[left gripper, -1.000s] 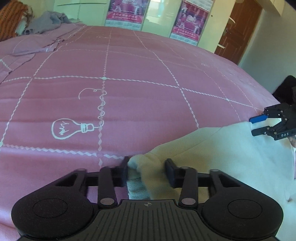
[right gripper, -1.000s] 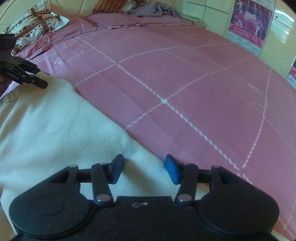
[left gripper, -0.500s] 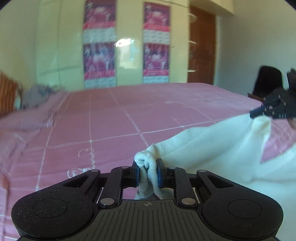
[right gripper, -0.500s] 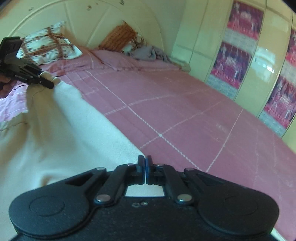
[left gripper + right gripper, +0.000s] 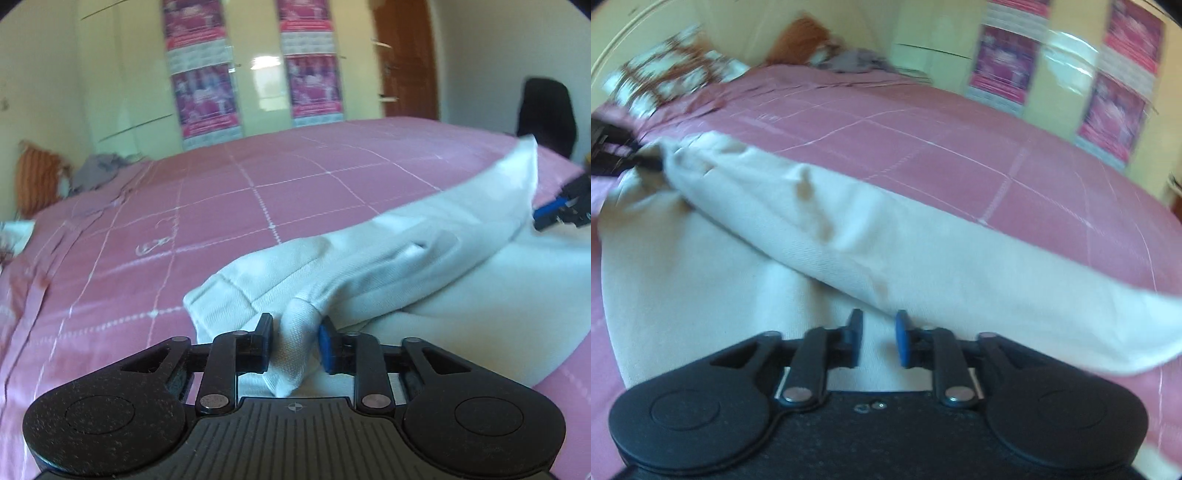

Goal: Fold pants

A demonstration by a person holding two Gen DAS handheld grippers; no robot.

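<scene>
Two layers of cream cotton pants (image 5: 388, 254) lie doubled over on the pink grid-lined bedspread (image 5: 295, 177); left gripper (image 5: 295, 345) opening around a bunched corner, right gripper (image 5: 879, 338) opening, nothing pinched

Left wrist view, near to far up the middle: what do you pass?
left gripper, jaws opening around a bunched corner → white pants → pink bedspread → posters on wardrobe doors.
</scene>
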